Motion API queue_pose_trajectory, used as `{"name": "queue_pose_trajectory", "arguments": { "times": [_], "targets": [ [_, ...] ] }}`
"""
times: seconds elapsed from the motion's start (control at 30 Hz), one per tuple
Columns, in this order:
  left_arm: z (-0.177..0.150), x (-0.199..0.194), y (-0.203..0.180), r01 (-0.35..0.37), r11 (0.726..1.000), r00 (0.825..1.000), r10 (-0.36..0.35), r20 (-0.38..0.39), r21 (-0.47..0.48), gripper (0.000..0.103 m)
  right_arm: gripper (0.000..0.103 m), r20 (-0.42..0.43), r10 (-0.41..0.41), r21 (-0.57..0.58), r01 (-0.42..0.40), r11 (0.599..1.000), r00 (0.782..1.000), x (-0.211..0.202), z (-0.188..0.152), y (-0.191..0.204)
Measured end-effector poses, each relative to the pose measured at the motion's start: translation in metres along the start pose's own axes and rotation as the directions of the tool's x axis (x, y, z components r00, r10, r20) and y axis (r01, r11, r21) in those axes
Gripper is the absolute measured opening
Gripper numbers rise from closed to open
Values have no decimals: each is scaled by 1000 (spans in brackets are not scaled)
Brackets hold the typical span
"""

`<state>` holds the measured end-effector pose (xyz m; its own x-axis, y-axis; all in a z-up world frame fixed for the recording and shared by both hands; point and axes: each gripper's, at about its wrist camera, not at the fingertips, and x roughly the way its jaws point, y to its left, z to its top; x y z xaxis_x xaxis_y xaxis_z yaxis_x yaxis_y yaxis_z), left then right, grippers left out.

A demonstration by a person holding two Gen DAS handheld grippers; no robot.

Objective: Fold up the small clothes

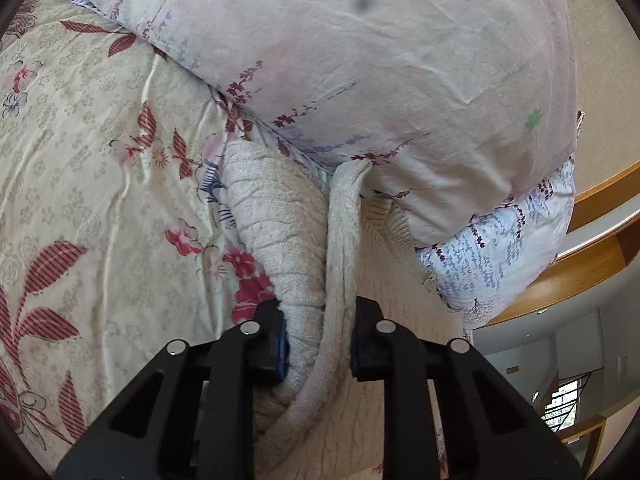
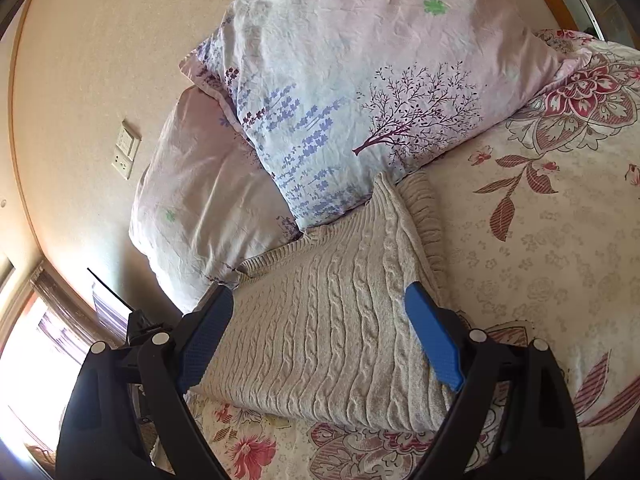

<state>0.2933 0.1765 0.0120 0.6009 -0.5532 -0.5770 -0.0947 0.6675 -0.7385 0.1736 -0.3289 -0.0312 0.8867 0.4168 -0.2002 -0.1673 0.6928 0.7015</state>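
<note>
A beige cable-knit sweater (image 2: 332,320) lies folded on the floral bedspread (image 2: 540,260), its far edge against the pillows. In the left wrist view my left gripper (image 1: 318,340) is shut on a bunched fold of the same sweater (image 1: 280,232), which hangs and trails away toward the pillows. My right gripper (image 2: 320,328) is open, its blue-padded fingers (image 2: 432,340) spread on either side of the folded sweater, just above it.
Two pale floral pillows (image 2: 340,92) are stacked at the head of the bed, one pillow (image 1: 360,60) filling the left view. A wall with a socket plate (image 2: 126,152) is behind. A wooden bed frame edge (image 1: 600,196) is at right.
</note>
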Motion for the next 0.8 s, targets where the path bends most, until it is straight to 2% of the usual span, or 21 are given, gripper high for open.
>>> {"name": "queue_pose_trajectory", "arguments": {
  "times": [0.17,0.33,0.43,0.53,0.67,0.8],
  "targets": [
    [-6,-4,-37,126,992,992,-126,25,-30,19,89,18,6,13,-6,1000,1000,-4,0,-3],
    [-25,16,-101,257,966,966,-257,0,-6,18,89,44,-8,12,7,1000,999,-8,2,-5],
    [-39,42,-141,308,951,951,-307,-35,12,18,89,62,-23,0,23,1000,998,-11,3,-4],
    [-60,79,-177,339,941,937,-336,-94,14,17,89,89,-47,-7,48,999,995,-15,5,-4],
    [-93,128,-218,383,924,909,-377,-180,4,17,89,136,-84,13,83,996,987,-23,8,-10],
    [-136,182,-247,353,936,895,-333,-297,14,19,89,165,-112,62,103,993,980,-29,13,-21]
  ]
}}
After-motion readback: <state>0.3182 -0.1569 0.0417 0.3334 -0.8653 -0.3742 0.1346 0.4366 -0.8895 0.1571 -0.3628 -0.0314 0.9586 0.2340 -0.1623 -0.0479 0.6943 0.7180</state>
